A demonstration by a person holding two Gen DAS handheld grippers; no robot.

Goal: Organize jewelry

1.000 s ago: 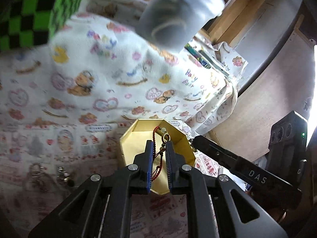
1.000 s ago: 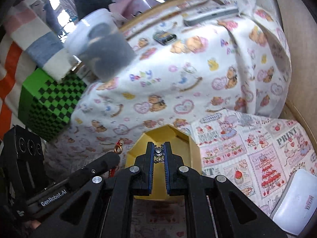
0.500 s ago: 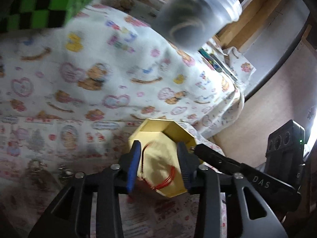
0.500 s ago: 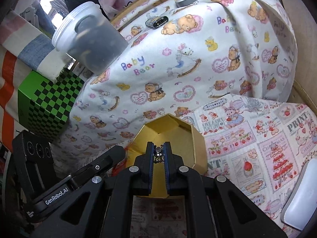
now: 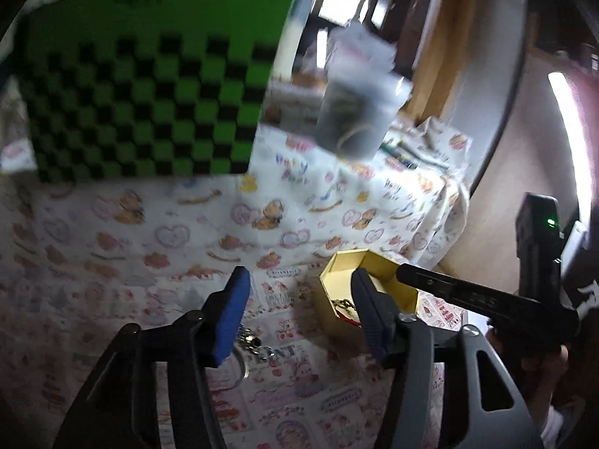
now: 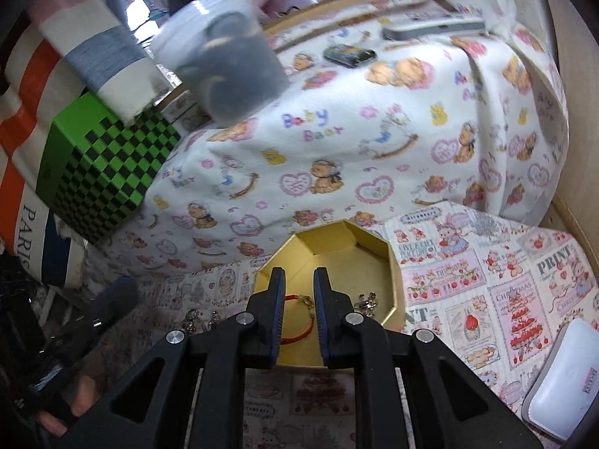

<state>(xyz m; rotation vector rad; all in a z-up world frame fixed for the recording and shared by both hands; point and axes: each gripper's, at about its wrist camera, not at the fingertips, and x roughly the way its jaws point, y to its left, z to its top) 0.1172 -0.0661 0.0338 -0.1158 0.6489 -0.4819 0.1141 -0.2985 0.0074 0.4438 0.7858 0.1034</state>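
Observation:
A yellow octagonal box (image 6: 348, 250) sits open on the printed cloth; it also shows in the left wrist view (image 5: 368, 280). A red cord bracelet with a gold charm (image 6: 299, 318) lies inside it, partly seen in the left wrist view (image 5: 346, 312). A small silver charm (image 6: 368, 301) lies in the box by the right finger. My right gripper (image 6: 299, 288) is open and empty, just above the box. My left gripper (image 5: 299, 299) is wide open and empty, left of the box. Silver keyring pieces (image 5: 251, 344) lie on the cloth under it, and silver pieces (image 6: 202, 318) lie left of the box.
A green and black checkered box (image 6: 97, 172) stands at the left. A clear plastic cup with dark contents (image 6: 224, 67) sits on the bear-print blanket (image 6: 374, 149). A white case (image 6: 561, 389) lies at the right. A wooden wall (image 6: 576, 93) bounds the right side.
My left gripper opened wide, dropped the red bracelet into the box and swung left. My right gripper opened and let its small charm fall into the box.

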